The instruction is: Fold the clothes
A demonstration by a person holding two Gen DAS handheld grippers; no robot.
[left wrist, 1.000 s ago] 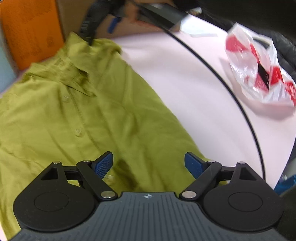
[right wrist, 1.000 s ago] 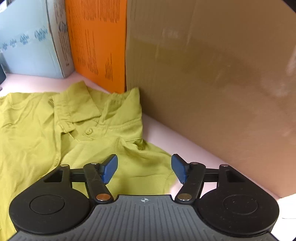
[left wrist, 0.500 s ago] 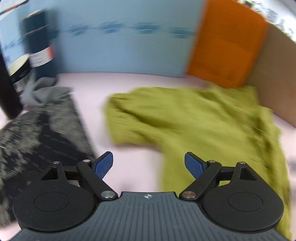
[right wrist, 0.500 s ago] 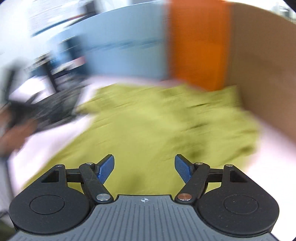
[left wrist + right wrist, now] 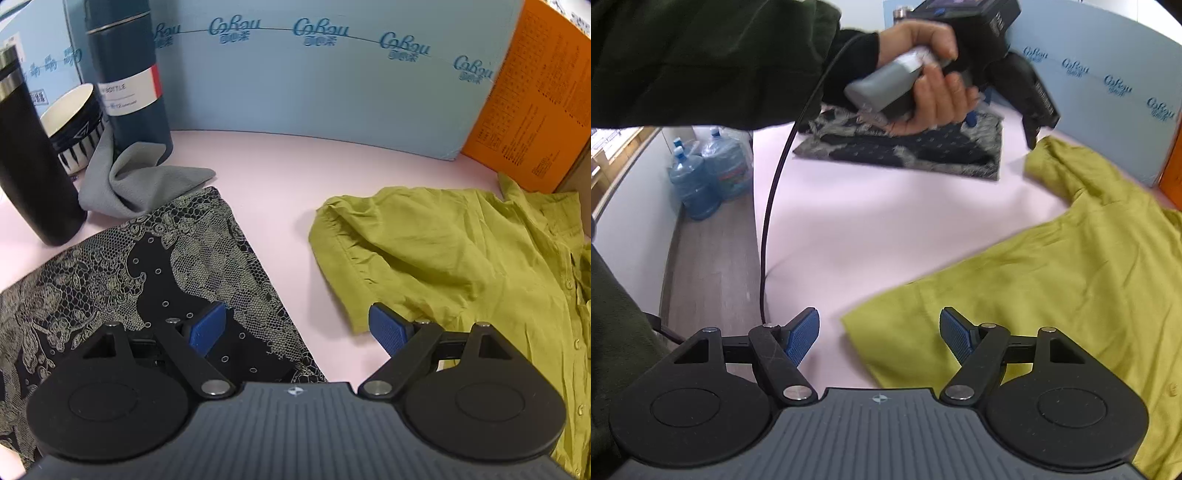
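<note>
On the pink bench (image 5: 266, 173) the green shirt (image 5: 480, 258) lies spread, its right side cut off; left gripper (image 5: 297, 326) and right gripper (image 5: 879, 336) hover, fingers apart, empty. The striped bowl's (image 5: 74, 122) contents are hidden.

An olive-green button shirt (image 5: 480, 258), a black folded cloth with pale lace pattern (image 5: 129, 280), a plain pink tabletop (image 5: 288, 177), blue-padded gripper fingers (image 5: 207, 328).
</note>
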